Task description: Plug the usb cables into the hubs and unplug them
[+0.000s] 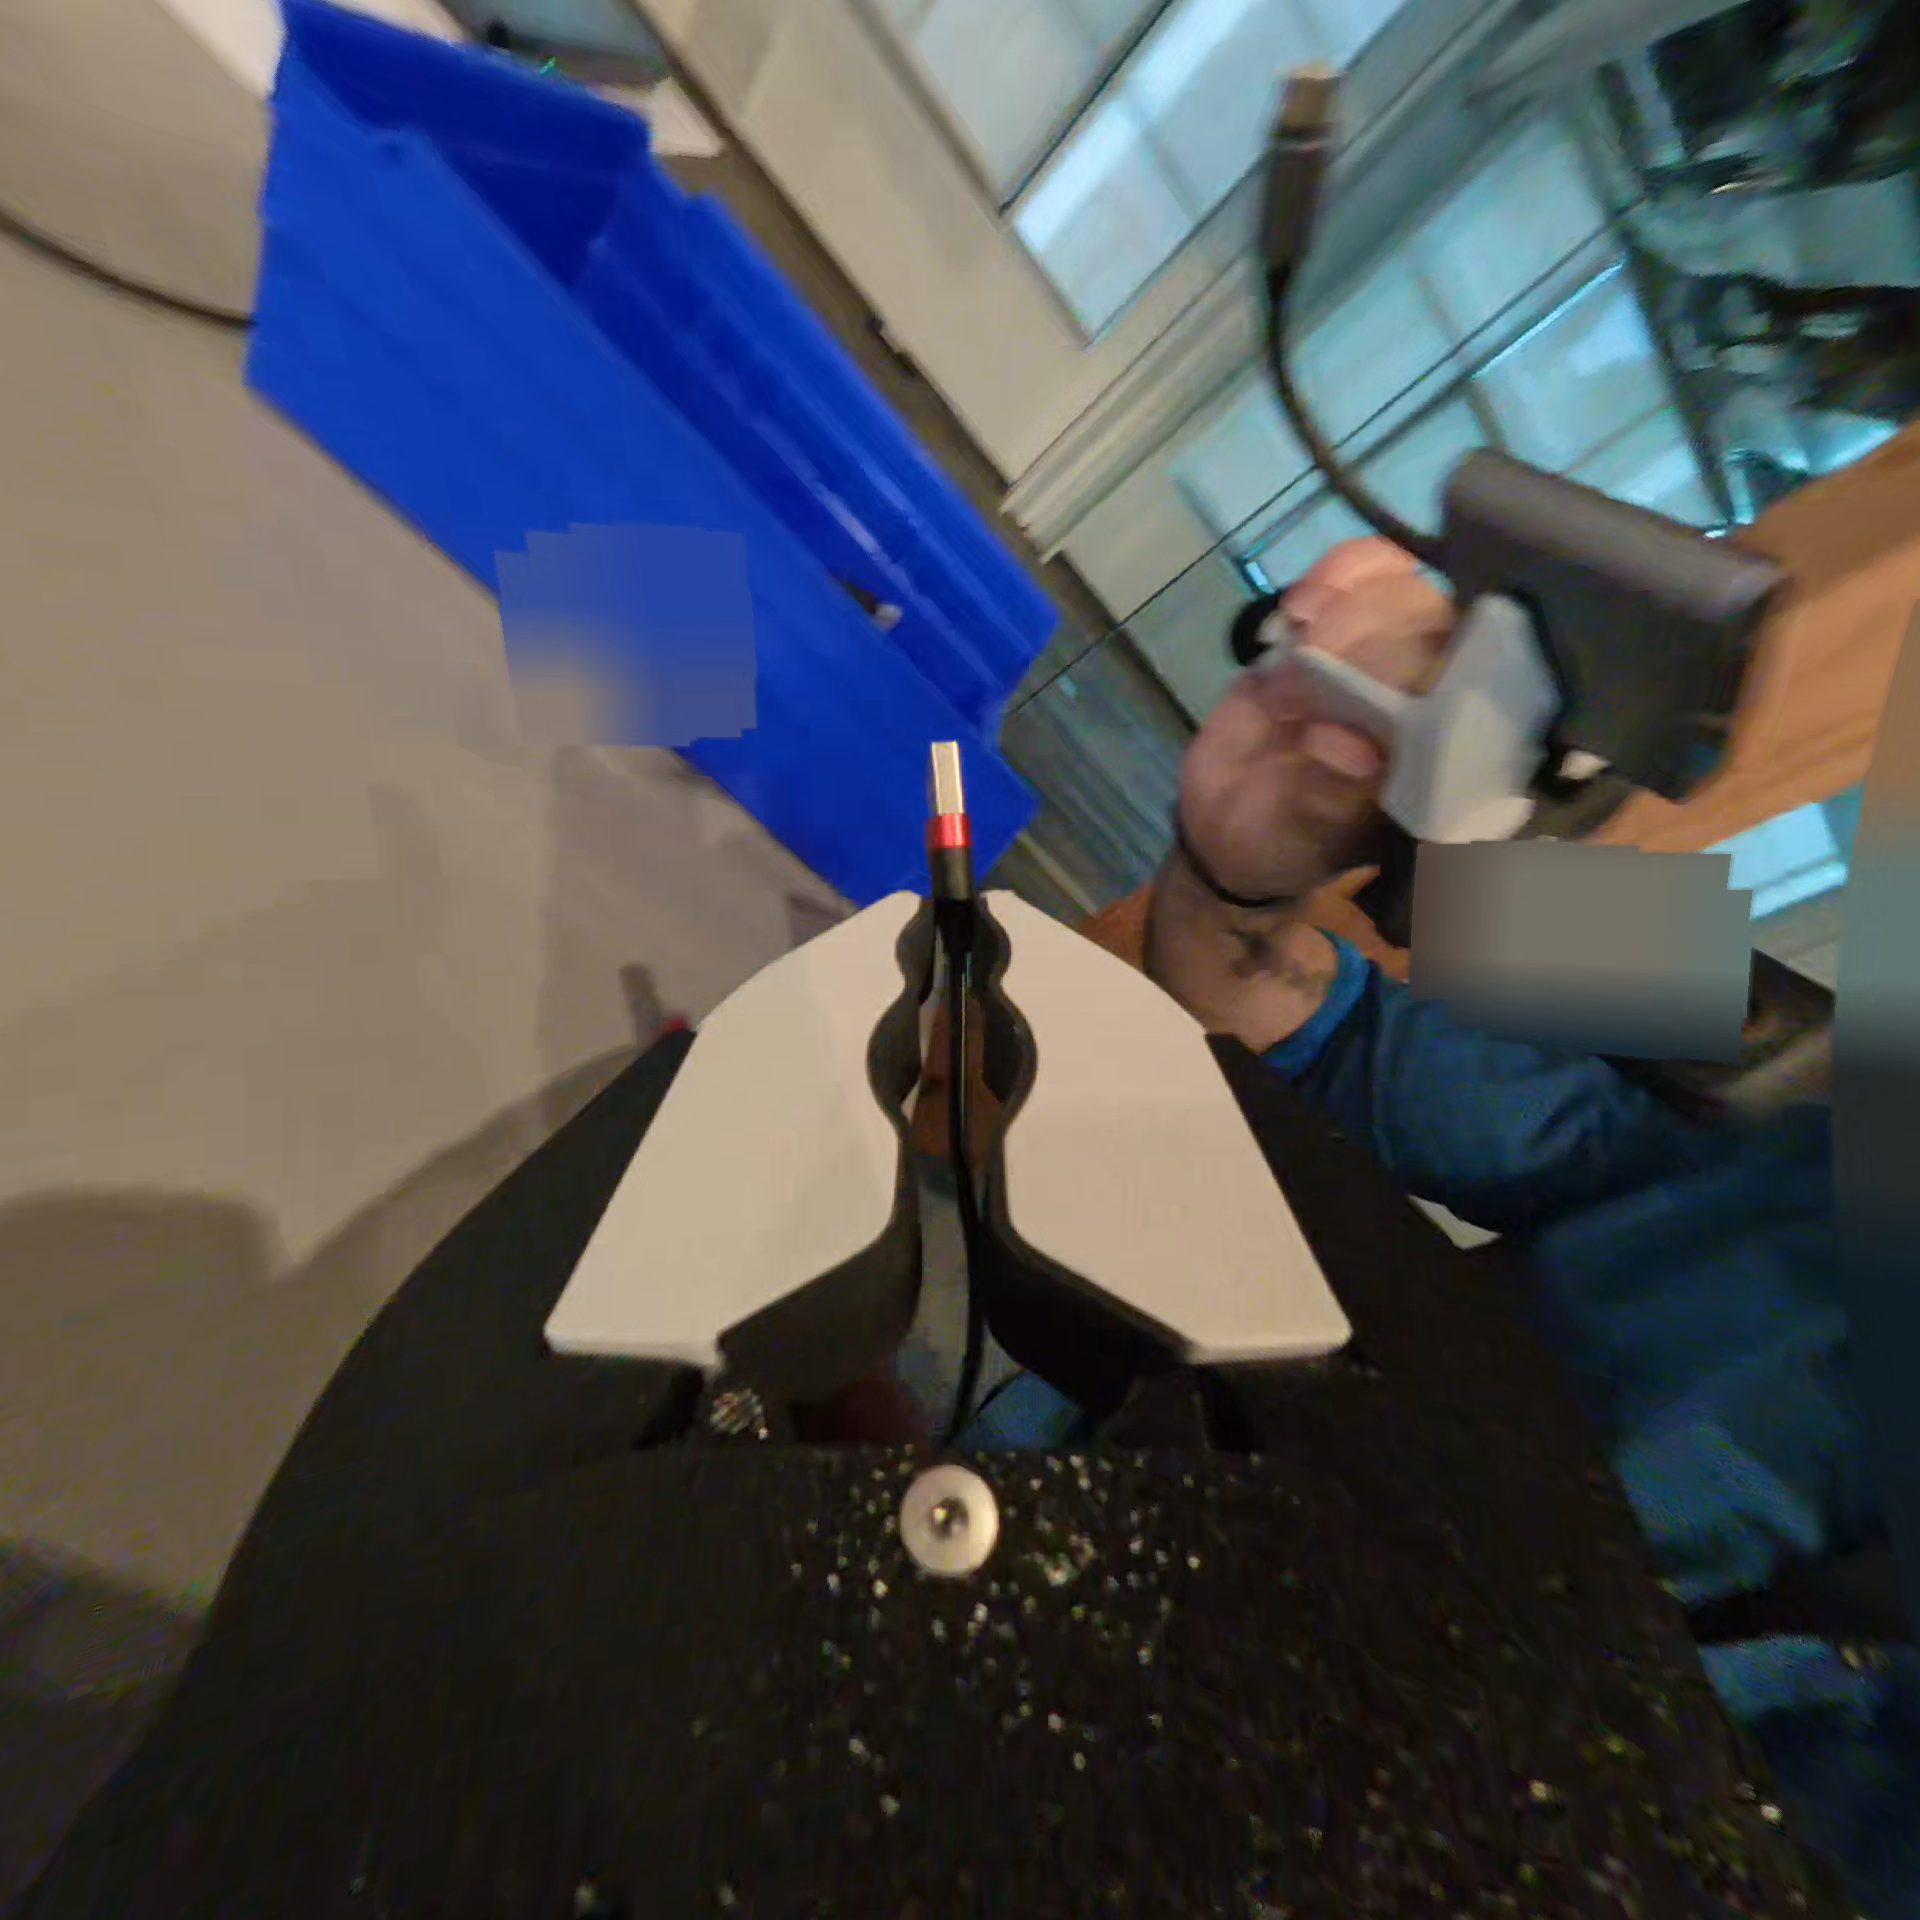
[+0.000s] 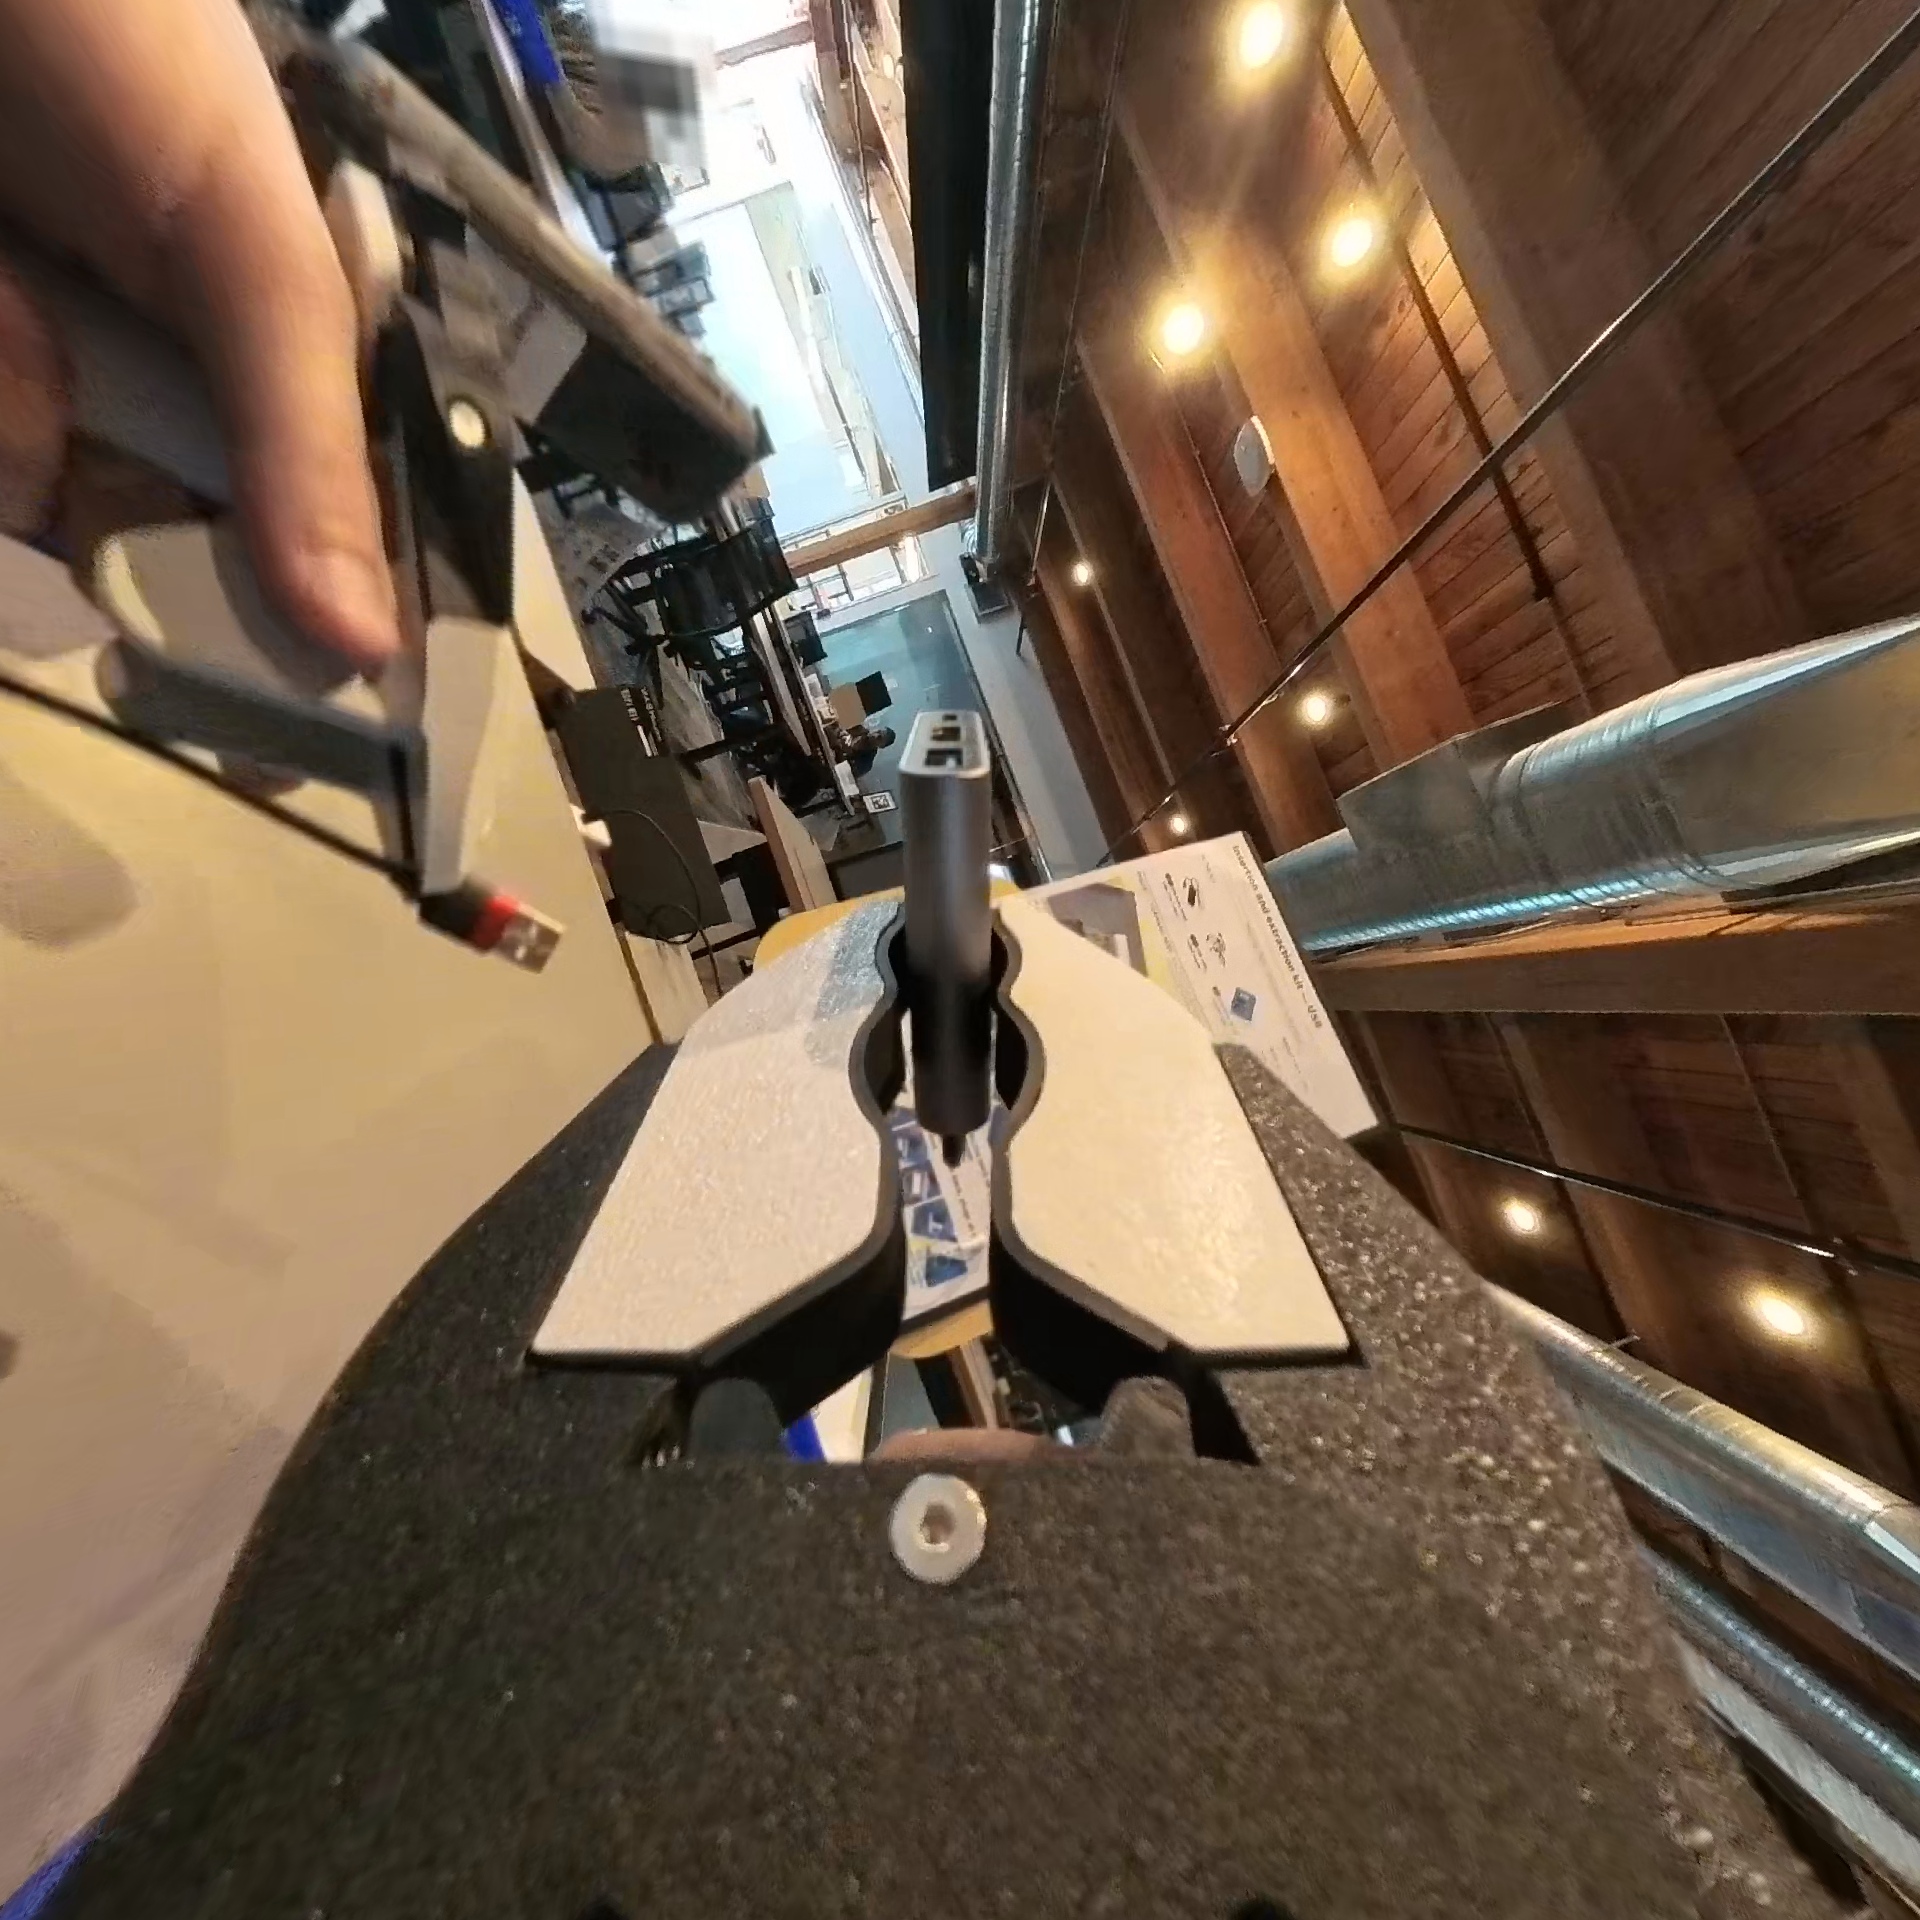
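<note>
My left gripper is shut on a black USB cable. Its red collar and silver plug stick out past the fingertips, and the cable trails back between the fingers. My right gripper is shut on a slim grey hub, which stands out forward with its port end away from me. In the right wrist view the cable's plug is to the left of the hub, apart from it, held by the left gripper. In the left wrist view the right gripper is at the right, with the hub's short lead arching above it.
A blue bin stands on the beige table beyond the plug. A person's hand and blue sleeve are at the right. A printed sheet lies behind the hub. Metal ducts run along a wooden ceiling. Some 12 centimetres of space lies between my two pairs of fingers.
</note>
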`<state>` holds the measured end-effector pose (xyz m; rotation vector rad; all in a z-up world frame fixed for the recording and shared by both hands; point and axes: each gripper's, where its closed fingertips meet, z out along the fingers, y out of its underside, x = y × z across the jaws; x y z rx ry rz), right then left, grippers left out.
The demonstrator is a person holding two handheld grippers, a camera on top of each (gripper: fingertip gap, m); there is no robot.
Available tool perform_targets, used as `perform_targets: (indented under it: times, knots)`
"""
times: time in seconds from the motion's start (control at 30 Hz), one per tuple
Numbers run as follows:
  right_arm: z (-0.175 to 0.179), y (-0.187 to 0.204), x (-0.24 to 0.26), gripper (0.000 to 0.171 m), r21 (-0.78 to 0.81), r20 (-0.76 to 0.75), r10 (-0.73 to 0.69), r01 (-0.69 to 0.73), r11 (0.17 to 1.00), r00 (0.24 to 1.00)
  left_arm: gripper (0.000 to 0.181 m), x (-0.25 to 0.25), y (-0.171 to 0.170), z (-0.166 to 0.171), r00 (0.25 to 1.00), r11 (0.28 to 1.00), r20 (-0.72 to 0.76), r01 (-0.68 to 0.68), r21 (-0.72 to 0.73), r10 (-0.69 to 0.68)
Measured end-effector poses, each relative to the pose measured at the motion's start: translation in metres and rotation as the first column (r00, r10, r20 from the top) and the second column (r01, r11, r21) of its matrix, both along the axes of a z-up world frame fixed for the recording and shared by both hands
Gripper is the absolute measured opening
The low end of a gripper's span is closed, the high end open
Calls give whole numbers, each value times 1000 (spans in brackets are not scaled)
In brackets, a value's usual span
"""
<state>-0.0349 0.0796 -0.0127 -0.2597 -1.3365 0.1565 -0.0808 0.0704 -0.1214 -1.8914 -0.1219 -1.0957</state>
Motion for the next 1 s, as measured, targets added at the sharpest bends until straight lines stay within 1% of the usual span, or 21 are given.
perform_targets:
  times: [0.07,0.17,0.27,0.37,0.5,0.6,0.7,0.8,0.83,0.9,0.93,0.97,1.0]
  knots:
    - [-1,3,1,11,-14,1,-3,3,1000,1000,6,-3,16,-14,1000,998,21,-8,-57,9]
    - [-3,6,3,11,-34,1,-6,6,999,1000,6,-13,37,-39,999,990,14,-35,-134,37]
    - [-4,9,6,11,-53,1,-5,5,999,1000,6,-26,54,-61,996,978,51,-67,-197,78]
    - [-6,11,9,11,-68,3,-2,2,998,1000,6,-38,62,-87,993,959,45,-89,-269,105]
    - [-9,13,12,11,-91,7,3,-2,996,1000,6,-58,67,-112,984,929,38,-150,-337,173]
    - [-12,15,12,12,-103,16,4,-3,995,1000,13,-70,69,-118,975,914,15,-201,-353,220]
    - [-15,17,12,11,-116,25,7,-5,993,1000,21,-79,70,-120,970,902,-82,-244,-356,230]
    - [-17,17,11,11,-126,32,10,-6,992,999,31,-91,71,-120,939,895,-255,-309,-321,232]
    - [-18,18,11,11,-127,35,10,-5,992,999,28,-95,72,-116,915,903,-328,-329,-275,234]
    - [-19,19,11,11,-129,36,9,-4,992,999,20,-98,75,-101,859,923,-448,-350,-160,248]
    - [-20,20,12,11,-133,37,8,-3,991,999,13,-98,75,-95,818,931,-520,-349,-108,246]
    - [-20,21,12,11,-137,37,6,-1,991,999,12,-97,74,-92,751,937,-616,-345,-61,236]
    - [-20,22,13,11,-139,36,4,1,990,999,10,-99,71,-93,655,939,-722,-343,-24,221]
